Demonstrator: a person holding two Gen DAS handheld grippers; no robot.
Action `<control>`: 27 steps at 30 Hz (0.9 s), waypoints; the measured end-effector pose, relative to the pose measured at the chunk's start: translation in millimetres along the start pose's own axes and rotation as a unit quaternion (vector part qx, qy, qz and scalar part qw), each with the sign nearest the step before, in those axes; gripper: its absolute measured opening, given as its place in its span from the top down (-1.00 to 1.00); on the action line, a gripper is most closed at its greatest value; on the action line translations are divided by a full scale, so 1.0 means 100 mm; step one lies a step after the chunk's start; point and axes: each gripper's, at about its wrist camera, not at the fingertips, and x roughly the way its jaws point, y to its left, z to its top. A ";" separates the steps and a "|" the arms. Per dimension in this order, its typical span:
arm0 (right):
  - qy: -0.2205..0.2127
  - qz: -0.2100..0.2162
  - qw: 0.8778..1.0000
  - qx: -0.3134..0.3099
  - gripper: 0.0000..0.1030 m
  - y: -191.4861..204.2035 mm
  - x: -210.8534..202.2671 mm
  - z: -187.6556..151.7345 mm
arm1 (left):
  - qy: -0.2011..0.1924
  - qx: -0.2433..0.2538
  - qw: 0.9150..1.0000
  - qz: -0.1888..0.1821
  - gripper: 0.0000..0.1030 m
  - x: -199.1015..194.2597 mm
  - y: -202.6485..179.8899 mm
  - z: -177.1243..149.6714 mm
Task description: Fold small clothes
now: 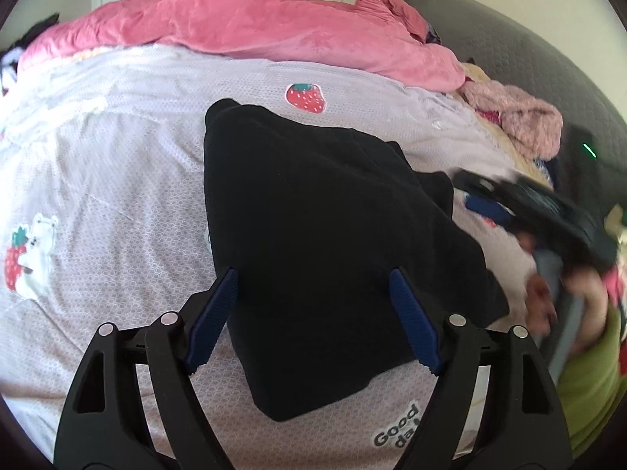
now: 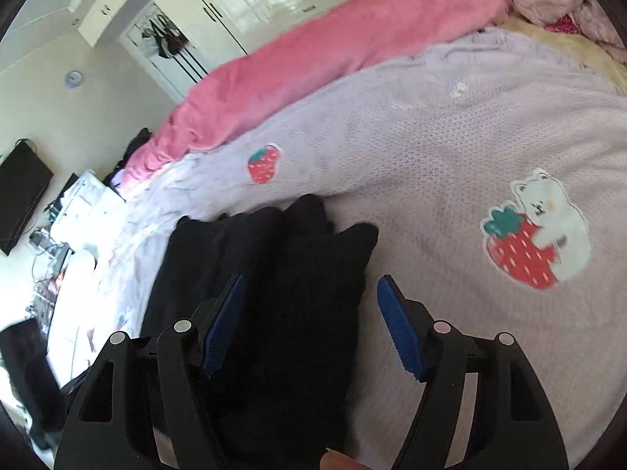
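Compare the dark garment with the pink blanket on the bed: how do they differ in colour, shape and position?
The dark garment is near-black; the pink blanket is bright pink. The garment lies in a compact, partly folded bundle, while the blanket sprawls in a long rumpled ridge. The garment sits near both open grippers, left gripper and right gripper; the blanket lies along the bed's far side. Both rest on the lilac strawberry-print bedspread.
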 end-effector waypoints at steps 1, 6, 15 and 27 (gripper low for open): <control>0.004 -0.022 1.000 -0.004 -0.33 -0.02 0.08 0.04 | 0.000 0.003 1.000 0.000 -0.39 0.00 -0.02 -0.01; 0.024 -0.034 0.997 -0.069 0.84 0.14 0.37 0.20 | -0.005 0.009 1.000 -0.003 -0.43 -0.02 -0.02 -0.05; 0.007 -0.015 0.989 -0.144 0.84 0.38 0.60 0.48 | -0.007 0.009 1.000 -0.006 -0.45 -0.04 -0.04 -0.08; 0.007 0.031 0.990 -0.136 0.03 0.57 0.18 0.26 | -0.007 0.010 1.000 -0.006 -0.47 -0.05 -0.05 -0.12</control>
